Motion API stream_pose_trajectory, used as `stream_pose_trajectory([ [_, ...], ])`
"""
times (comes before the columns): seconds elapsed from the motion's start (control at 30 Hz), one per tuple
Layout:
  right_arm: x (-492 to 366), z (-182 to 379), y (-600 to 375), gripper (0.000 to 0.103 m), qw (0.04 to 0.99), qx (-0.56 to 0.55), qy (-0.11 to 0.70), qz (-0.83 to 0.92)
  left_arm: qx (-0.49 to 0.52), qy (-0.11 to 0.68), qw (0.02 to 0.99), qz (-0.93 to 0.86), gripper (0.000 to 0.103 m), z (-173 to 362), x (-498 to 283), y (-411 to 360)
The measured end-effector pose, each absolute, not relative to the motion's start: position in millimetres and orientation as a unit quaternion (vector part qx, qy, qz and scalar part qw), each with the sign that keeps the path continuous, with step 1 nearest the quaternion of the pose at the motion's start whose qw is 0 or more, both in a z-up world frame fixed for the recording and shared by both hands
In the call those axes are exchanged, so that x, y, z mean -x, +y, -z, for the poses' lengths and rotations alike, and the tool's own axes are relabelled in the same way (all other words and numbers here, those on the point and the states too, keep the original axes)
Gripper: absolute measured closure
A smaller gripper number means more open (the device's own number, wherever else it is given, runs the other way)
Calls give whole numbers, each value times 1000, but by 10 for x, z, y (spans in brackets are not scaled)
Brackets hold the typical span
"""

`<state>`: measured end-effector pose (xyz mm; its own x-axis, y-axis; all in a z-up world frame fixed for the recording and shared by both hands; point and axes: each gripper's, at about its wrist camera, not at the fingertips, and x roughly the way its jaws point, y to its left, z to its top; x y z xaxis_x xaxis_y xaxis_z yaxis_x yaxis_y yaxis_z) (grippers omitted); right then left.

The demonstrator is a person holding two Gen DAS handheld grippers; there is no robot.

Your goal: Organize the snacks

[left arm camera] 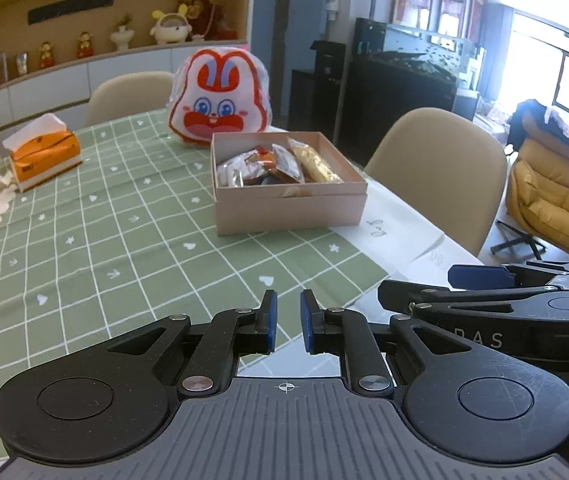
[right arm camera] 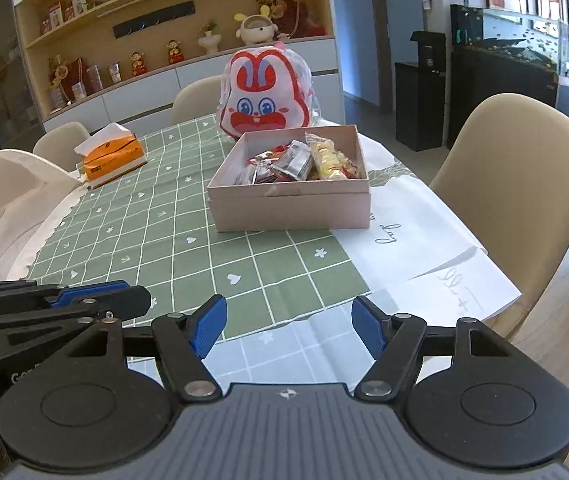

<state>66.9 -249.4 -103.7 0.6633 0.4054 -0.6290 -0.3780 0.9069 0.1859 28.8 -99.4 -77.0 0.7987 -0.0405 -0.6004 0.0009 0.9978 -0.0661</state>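
Left hand-held gripper (left arm camera: 287, 322): fingers drawn together, a thin gap between the blue pads, nothing held; low over the near edge of the worktop.
Right hand-held gripper (right arm camera: 289, 330): fingers apart, nothing between them; just beside the left one, over the same near edge.
Worktop (left arm camera: 132, 240): green checked cloth, bare between the grippers and the box; white printed sheet (right arm camera: 416, 240) under the box's right side.
Snack box (right arm camera: 288, 204): open, pale pink, well ahead of both grippers; several wrapped snacks (right arm camera: 304, 160) piled inside, toward its right.
Beyond the box: rabbit-face bag (right arm camera: 268, 96) upright, touching or just behind the far wall; orange tissue box (left arm camera: 44, 156) well to the left.
Progress: likely finished or nearly so; no loose snack visible on the cloth.
Left to do: possibly nothing; rabbit bag's contents hidden.
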Motion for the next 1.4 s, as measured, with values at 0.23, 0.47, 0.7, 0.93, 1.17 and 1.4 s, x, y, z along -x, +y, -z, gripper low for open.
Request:
stream_pose_trajectory([
  [0.23, -664, 1041, -2473, 33, 911, -15, 350, -219, 39, 319, 947, 12, 87, 771, -273, -987],
  [0.47, -668, 1046, -2474, 33, 910, -15, 352, -218, 42, 320, 946, 19, 87, 770, -282, -989],
  [0.7, -665, 1052, -2476, 33, 910, -17, 353, -218, 42, 321, 946, 21, 87, 774, -276, -1000],
  [0.93, -661, 1051, -2475, 33, 910, -17, 353, -217, 44, 320, 946, 20, 87, 773, -277, -987],
  [1.17, -653, 1041, -2473, 33, 910, -17, 352, -217, 47, 323, 945, 20, 87, 782, -264, -971],
  [1.4, -646, 1036, -2470, 33, 911, -16, 351, -217, 48, 322, 945, 21, 87, 782, -257, -966],
])
